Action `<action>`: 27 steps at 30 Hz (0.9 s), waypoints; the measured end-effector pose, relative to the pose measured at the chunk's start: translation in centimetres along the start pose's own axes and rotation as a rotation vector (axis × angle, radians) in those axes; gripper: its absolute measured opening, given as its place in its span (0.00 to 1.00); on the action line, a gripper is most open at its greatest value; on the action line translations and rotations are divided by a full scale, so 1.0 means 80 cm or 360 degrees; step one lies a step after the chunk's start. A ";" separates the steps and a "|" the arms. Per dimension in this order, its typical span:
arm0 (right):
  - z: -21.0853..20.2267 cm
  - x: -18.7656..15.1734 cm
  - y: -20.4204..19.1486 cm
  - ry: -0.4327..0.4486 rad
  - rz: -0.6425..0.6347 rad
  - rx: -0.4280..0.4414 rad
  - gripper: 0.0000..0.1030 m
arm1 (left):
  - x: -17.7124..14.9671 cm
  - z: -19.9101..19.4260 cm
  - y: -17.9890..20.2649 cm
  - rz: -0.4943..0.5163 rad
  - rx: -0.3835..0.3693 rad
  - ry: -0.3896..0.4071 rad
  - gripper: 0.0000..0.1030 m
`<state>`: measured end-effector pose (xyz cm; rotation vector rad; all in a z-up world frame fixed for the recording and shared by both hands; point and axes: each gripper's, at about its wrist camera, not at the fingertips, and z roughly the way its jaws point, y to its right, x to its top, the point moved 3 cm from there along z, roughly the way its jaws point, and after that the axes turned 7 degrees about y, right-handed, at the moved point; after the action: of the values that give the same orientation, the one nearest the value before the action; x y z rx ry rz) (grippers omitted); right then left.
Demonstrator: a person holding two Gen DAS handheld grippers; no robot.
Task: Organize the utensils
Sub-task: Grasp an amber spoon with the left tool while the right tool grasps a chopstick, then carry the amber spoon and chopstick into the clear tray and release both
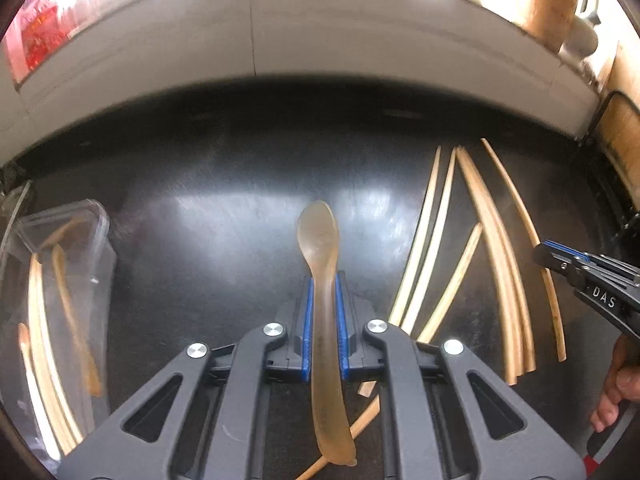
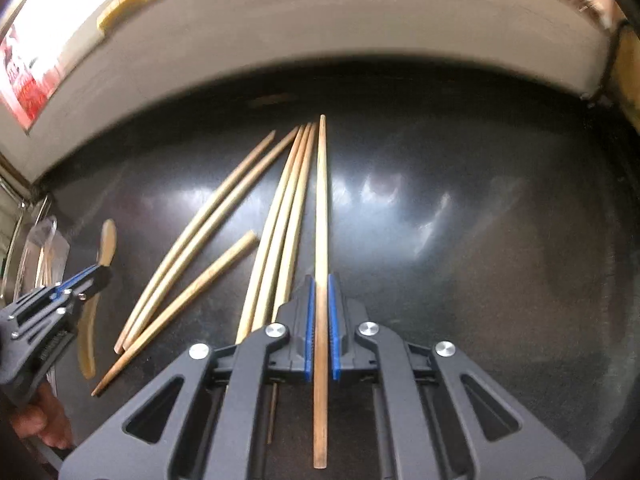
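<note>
A translucent amber plastic spoon (image 1: 320, 276) is held clamped by its handle between the blue-padded fingers of the left gripper (image 1: 323, 300), its bowl pointing forward above the dark glossy surface (image 1: 224, 168) and its handle end reaching back over the gripper body. To the left of it in the left wrist view, a clear plastic container (image 1: 60, 280) is seen on the surface, with several wooden utensils lying inside, blurred. A single long wooden chopstick (image 2: 320, 240) is gripped at about mid-length by the fingers of the right gripper (image 2: 320, 300), closed tightly on it, so that it runs straight forward between the pads and extends behind them as well. Loose wooden chopsticks (image 2: 224, 232) are spread on the surface just left of the held one: a close bundle of three nearest to it, a pair farther left, and a shorter-looking one lying at a slant across the gap between them. In the right wrist view the left gripper and its spoon are seen at the far left edge, well apart from the loose chopsticks. A pale wall (image 2: 320, 40) is seen rising behind the surface.
</note>
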<state>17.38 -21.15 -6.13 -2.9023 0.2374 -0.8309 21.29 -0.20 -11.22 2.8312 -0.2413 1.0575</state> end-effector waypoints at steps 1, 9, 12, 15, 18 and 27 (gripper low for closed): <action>-0.006 -0.001 0.003 0.0001 0.0007 0.0013 0.07 | 0.004 -0.009 -0.002 -0.0008 -0.0004 0.0014 0.09; -0.077 -0.003 -0.032 0.0037 0.0012 0.0231 0.07 | 0.004 -0.084 -0.030 -0.0096 -0.0017 0.0061 0.08; -0.098 -0.006 -0.073 0.0051 -0.0051 0.0316 0.07 | -0.003 -0.115 -0.052 -0.0141 -0.0002 0.0104 0.08; -0.110 -0.011 -0.123 0.0041 -0.0131 0.0406 0.07 | -0.013 -0.145 -0.082 -0.0176 0.0053 0.0132 0.07; -0.123 -0.017 -0.178 0.0045 -0.0241 0.0483 0.07 | -0.022 -0.167 -0.120 -0.0204 0.0151 0.0156 0.07; -0.140 -0.024 -0.318 0.0017 -0.0484 0.0699 0.07 | -0.033 -0.225 -0.224 -0.0327 0.0360 0.0188 0.07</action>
<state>12.86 3.42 6.15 -2.5461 -0.3524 -0.8149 11.13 20.53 -0.27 2.8905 0.1878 1.2709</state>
